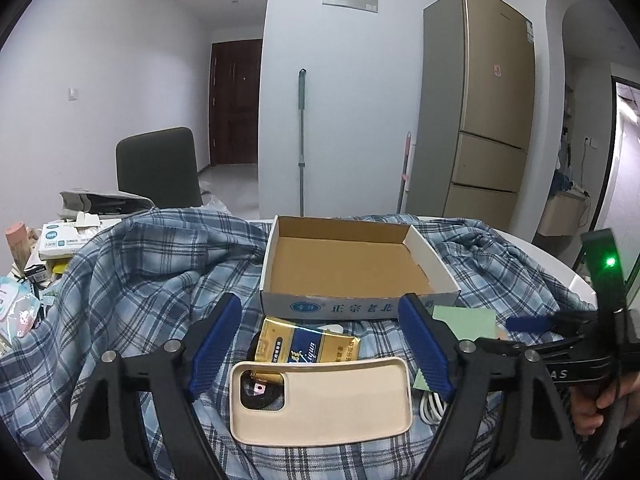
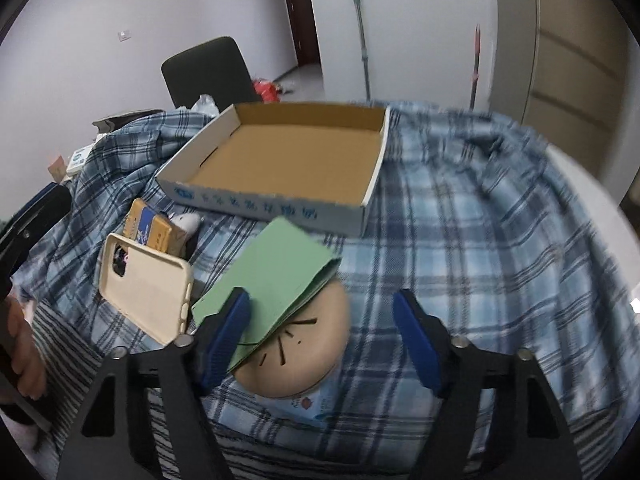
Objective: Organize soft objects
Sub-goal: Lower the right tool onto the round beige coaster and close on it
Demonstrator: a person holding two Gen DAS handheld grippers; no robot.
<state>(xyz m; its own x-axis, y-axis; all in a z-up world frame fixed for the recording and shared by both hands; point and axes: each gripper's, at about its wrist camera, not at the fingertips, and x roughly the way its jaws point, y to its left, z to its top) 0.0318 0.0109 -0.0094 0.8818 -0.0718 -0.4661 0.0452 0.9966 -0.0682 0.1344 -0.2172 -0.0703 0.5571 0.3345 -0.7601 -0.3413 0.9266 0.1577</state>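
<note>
Left claw (image 1: 320, 344) wide apart, ribbed blue pads (image 1: 425, 350), nothing gripped; beige rubbery phone case (image 1: 320, 398) and glossy gold-blue packet (image 1: 306, 349) lie between, lower centre. Right claw (image 2: 320, 336) apart, empty; round tan cushion w/ dark stitch marks (image 2: 298, 354) and flat green folded paper (image 2: 276, 276) between, lower centre. Shallow cardboard tray (image 2: 264, 206) mid-frame on crumpled blue plaid cloth (image 2: 460, 240) over the worktop.
</note>
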